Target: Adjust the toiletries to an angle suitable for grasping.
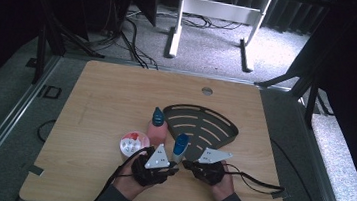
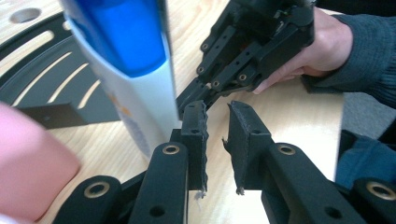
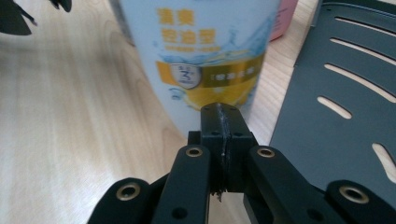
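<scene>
A white bottle (image 1: 180, 147) with a blue cap stands upright on the wooden table (image 1: 106, 98), between my two grippers. My left gripper (image 1: 174, 167) sits just left of it. In the left gripper view the jaws (image 2: 217, 109) stand a little apart with nothing between them, and the bottle (image 2: 135, 70) rises beside the left jaw. My right gripper (image 3: 219, 109) is shut and empty, its tip right at the bottle's yellow label (image 3: 210, 74); whether it touches I cannot tell. The right gripper (image 1: 187, 165) points at the bottle from the right.
A pink bottle (image 1: 156, 128) with a dark cap stands just behind and left of the white one. A black slotted tray (image 1: 199, 125) lies behind to the right. A small round container (image 1: 131, 143) with red and white contents sits left of the left hand.
</scene>
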`<state>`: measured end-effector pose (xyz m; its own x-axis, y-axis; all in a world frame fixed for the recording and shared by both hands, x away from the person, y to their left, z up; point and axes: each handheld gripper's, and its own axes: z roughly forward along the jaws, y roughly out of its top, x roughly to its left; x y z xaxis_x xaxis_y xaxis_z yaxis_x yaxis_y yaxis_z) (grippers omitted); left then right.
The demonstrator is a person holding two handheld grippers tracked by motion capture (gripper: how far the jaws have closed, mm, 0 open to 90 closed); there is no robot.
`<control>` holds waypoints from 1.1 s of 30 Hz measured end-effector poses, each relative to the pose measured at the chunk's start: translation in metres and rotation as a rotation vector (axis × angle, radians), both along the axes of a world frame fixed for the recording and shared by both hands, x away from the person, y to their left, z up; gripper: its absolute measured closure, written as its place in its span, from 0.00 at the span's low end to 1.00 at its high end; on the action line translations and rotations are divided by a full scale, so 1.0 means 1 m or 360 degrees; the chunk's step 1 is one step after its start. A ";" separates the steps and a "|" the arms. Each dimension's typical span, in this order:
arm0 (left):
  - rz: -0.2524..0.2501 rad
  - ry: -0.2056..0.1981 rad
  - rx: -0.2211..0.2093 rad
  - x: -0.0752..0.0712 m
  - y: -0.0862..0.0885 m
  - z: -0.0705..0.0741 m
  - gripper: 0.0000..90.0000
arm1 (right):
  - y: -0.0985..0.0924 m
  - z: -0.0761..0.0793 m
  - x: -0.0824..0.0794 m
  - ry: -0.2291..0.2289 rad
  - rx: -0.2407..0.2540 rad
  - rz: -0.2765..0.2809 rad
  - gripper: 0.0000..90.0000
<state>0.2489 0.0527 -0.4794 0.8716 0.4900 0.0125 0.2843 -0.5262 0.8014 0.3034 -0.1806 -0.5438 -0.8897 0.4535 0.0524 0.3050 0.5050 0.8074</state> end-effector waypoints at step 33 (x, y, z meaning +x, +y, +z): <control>0.0126 0.0020 0.0069 0.020 0.010 -0.019 0.89 | 0.032 -0.003 0.017 0.0026 0.0056 -0.0034 1.00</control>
<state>0.2686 0.0625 -0.4980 0.8304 0.5567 0.0242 0.3364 -0.5356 0.7746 0.3207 -0.1486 -0.5470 -0.8788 0.4699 0.0831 0.3285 0.4696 0.8195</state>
